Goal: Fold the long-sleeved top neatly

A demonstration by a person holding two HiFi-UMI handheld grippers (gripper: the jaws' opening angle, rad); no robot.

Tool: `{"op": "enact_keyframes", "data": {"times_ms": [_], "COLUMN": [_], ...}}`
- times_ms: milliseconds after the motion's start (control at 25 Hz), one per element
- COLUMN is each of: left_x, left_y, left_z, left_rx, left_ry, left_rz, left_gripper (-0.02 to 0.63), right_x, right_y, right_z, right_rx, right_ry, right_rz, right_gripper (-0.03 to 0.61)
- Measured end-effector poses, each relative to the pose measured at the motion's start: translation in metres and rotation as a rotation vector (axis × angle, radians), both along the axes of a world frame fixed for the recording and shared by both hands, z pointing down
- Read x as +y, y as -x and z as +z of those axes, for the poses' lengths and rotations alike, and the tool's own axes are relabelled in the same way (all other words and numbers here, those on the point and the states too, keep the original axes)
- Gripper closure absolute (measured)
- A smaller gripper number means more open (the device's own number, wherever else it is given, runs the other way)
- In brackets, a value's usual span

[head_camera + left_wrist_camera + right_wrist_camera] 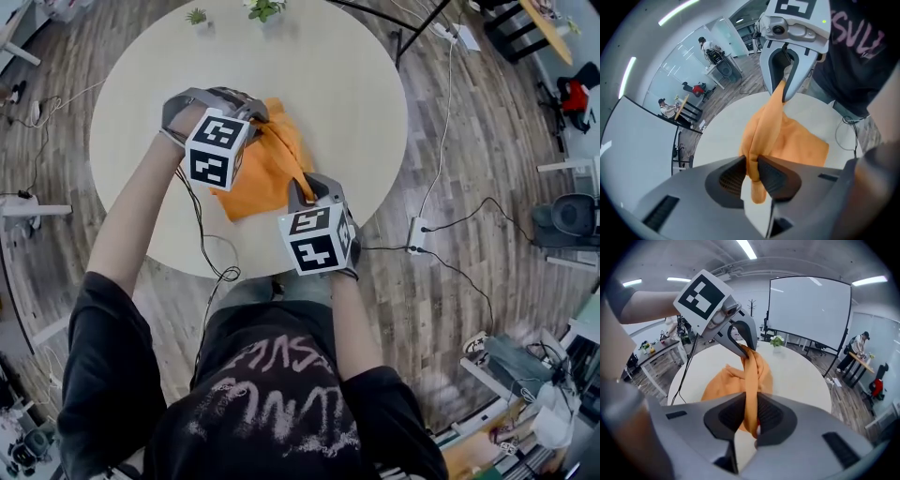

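An orange long-sleeved top (265, 171) hangs bunched over the round cream table (347, 84), stretched between my two grippers. My left gripper (255, 114) is shut on one end of the cloth; in the left gripper view the fabric (780, 136) is pinched at my left gripper (753, 171) and runs to my right gripper (785, 89). My right gripper (302, 185) is shut on the other end; in the right gripper view the top (736, 380) is clamped at my right gripper (751, 416), with my left gripper (746, 348) holding the far end.
Two small potted plants (263, 8) stand at the table's far edge. Cables (441, 141) and a power strip (415, 234) lie on the wooden floor to the right. A whiteboard (811, 315) and people at desks are in the background.
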State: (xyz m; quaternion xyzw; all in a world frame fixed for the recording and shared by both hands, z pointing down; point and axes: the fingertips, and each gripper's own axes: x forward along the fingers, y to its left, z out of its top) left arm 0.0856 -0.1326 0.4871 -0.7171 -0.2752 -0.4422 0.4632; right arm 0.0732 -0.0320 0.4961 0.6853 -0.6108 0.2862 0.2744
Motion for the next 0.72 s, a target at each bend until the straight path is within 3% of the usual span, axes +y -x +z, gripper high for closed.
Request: {"op": "enact_keyframes", "data": {"times_ms": [400, 720], "left_x": [-0.027, -0.055], "left_y": [0.092, 0.143], "left_z": [0.043, 0.072], "left_rx": [0.035, 0.112], "left_ry": [-0.005, 0.005], "left_rz": [-0.059, -0.132], "left_gripper": [0.525, 0.511], "right_x": [-0.024, -0.052], "right_y": [0.111, 0.169], "right_z": [0.036, 0.068], "right_rx": [0.005, 0.011], "right_ry": [0.057, 0.107], "right_rz": [-0.135, -0.258], "right_gripper": [0.518, 0.518]}}
